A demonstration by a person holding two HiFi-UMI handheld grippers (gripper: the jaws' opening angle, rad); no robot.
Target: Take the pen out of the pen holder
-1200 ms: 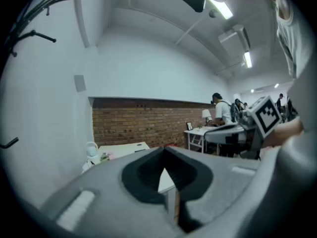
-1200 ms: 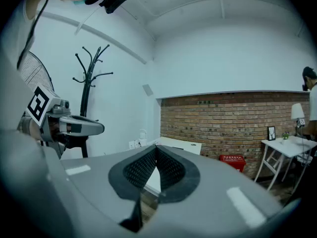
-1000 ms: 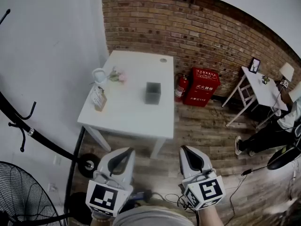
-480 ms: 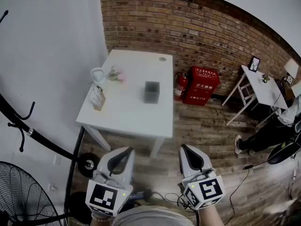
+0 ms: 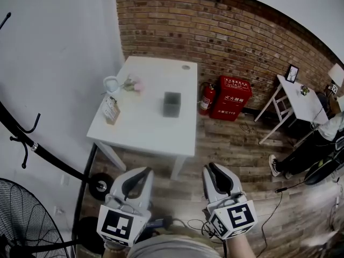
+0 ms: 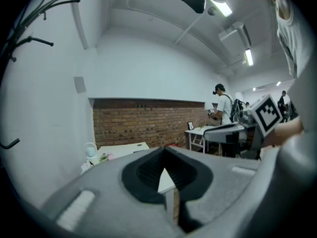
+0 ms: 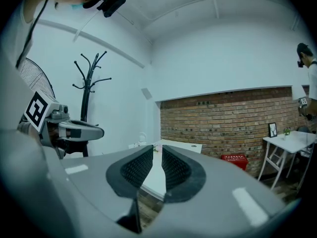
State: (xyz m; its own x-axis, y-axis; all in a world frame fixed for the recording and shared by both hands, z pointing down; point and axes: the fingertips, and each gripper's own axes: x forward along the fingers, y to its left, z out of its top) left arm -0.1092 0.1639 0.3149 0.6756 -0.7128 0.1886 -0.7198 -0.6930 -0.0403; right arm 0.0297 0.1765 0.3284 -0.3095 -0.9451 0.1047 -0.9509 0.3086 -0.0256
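Approach step, nothing grasped. Pen holder (image 5: pixel 172 104) stands mid desk (image 5: pixel 146 129), upper centre of frame; pen too small to see. Left gripper (image 5: pixel 141 172) fingers clenched empty, right gripper (image 5: pixel 212 169) fingers slightly parted, both at bottom of frame, well apart from the desk. Next move probably calls for reaching in.

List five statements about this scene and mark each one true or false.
1. The pen holder stands on the white table. True.
2. The left claw grips the pen holder. False: it holds nothing and is well short of the table.
3. The fire extinguisher stands on the table. False: it is on the wooden floor, beside the red box at the brick wall.
4. The right claw is empty. True.
5. The pink flowers lie to the right of the pen holder. False: they lie to its left in the head view.
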